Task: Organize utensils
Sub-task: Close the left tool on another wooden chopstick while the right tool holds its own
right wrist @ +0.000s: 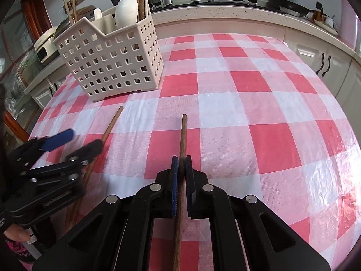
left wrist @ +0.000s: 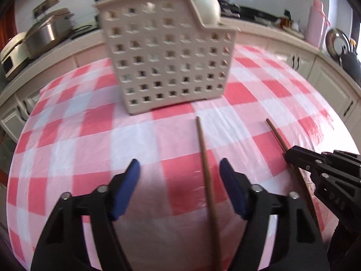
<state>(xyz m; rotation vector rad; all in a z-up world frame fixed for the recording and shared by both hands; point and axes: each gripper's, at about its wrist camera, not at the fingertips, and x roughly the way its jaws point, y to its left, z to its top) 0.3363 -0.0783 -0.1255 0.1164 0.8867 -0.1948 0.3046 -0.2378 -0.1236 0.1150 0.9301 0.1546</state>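
A: How many chopsticks on the checked tablecloth (right wrist: 225, 103)?

B: Two, wooden. One chopstick (left wrist: 207, 176) lies between the left gripper (left wrist: 179, 169)'s wide-open blue-padded jaws; the right gripper (right wrist: 181, 164) is clamped on the other chopstick (right wrist: 182, 135).

A: The perforated plastic utensil basket (right wrist: 112, 63)?

B: Upright beyond, holding more chopsticks and a white spoon (right wrist: 126, 11).

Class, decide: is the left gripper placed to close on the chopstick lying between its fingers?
Probably yes: the left gripper is open, its fingers either side of the chopstick on the tablecloth, nothing between.
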